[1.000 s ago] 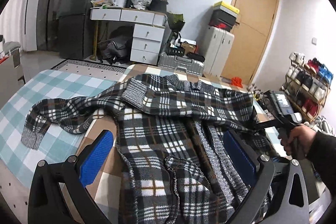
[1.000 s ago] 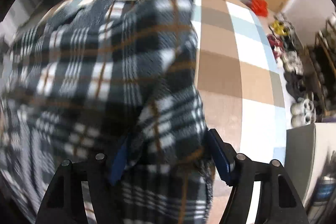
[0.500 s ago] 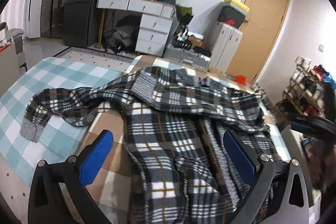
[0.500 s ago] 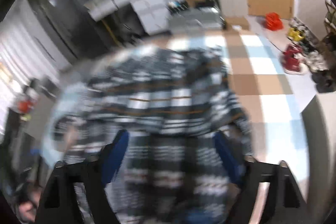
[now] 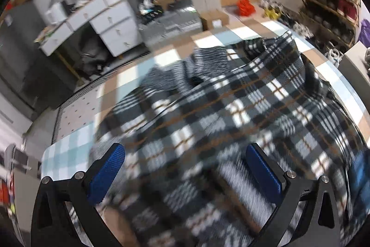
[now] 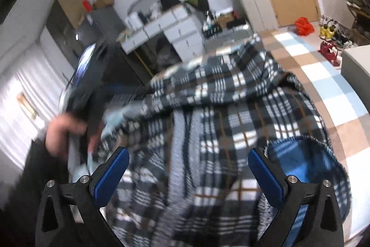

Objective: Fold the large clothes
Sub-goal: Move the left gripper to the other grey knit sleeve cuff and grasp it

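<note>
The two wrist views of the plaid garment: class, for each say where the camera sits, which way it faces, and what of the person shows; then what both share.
Left wrist: on the left gripper, angled down over the black-and-white plaid garment; only its open blue-padded fingers show.
Right wrist: on the right gripper, jaws just opened, nothing between; the person's left hand shows.
Shared: garment, checked bedcover, white drawer desk.

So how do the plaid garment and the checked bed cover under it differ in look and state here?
The plaid garment is dark, in black, white and thin brown lines; the checked bed cover is pale, in broad tan, white and light-blue squares. The garment lies rumpled, with a blue lining turned up at one corner; the bed cover lies flat. Both are check-patterned fabric.
</note>
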A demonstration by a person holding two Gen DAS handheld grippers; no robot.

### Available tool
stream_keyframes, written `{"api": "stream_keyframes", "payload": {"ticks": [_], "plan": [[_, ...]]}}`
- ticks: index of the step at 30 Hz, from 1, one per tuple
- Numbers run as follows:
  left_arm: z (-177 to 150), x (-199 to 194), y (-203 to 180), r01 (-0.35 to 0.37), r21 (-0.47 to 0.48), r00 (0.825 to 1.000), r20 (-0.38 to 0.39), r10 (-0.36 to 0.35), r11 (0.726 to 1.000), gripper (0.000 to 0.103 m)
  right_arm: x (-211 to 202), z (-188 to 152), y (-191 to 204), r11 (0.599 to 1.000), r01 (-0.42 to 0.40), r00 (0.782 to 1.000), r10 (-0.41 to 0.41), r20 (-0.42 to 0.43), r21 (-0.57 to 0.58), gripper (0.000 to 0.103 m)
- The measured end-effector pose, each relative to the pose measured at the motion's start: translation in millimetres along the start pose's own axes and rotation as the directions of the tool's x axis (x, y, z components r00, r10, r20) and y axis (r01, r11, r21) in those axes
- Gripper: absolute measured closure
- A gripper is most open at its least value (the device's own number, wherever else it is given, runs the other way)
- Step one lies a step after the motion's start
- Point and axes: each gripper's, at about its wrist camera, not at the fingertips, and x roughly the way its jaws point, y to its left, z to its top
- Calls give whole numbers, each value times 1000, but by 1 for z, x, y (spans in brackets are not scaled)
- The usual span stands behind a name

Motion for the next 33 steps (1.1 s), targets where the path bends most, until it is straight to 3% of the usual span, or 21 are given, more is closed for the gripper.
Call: {"api": "stream_keyframes", "payload": {"ticks": [2, 4, 7, 11, 14, 16, 17, 18, 20, 23, 25, 29, 30, 33], "plan": [[8, 26, -4, 41, -18, 998, -37, -42, 999, 1, 2, 2, -10, 1000, 24, 1000, -24, -2, 1, 0], [10, 56, -7, 53, -55, 990, -130, -60, 997, 1, -4, 1, -14, 999, 32, 999, -31, 18, -8, 0], [-5, 89, -3, 132, -164, 959, -227, -167, 978, 1, -9, 6, -21, 999, 40, 999, -39, 36, -29, 0], [-30, 100, 4, 139, -291, 948, -239, -212, 947, 1, -17, 11, -31, 1000, 5, 999, -6, 53, 15, 0], [-34, 87, 1, 119, -268, 956, -230, -184, 956, 1, -20, 13, -34, 999, -13, 998, 11, 58, 36, 0], [-34, 54, 5, 163, -290, 969, -133, -209, 943, 1, -23, 11, -34, 999, -12, 998, 9, 62, 35, 0], [-36, 37, 8, 208, -316, 967, -78, -244, 926, 1, -24, 10, -34, 999, -9, 998, 7, 64, 34, 0], [-38, 18, 14, 270, -349, 955, -20, -295, 897, 1, -25, 10, -34, 999, -8, 998, 5, 70, 37, 0], [-49, -23, 28, 400, -420, 911, 83, -405, 814, 1, -28, 9, -34, 999, -20, 997, 16, 77, 47, 0], [-72, -74, 35, 490, -479, 864, 152, -481, 729, 1, -29, 8, -35, 997, -37, 996, 31, 87, 72, 0], [-88, -108, 26, 531, -461, 843, 201, -499, 711, 1, -31, 8, -34, 995, -55, 994, 48, 93, 78, 0], [-138, -179, 6, 536, -383, 844, 268, -465, 752, 1, -39, 5, -27, 996, -78, 988, 70, 137, 52, 0], [-144, -191, 8, 549, -383, 835, 275, -476, 743, 1, -42, 4, -25, 996, -81, 986, 74, 148, 39, 0], [-174, -202, 11, 600, -419, 799, 268, -539, 682, 1, -46, 1, -18, 997, -82, 983, 78, 164, 15, 0]]}}
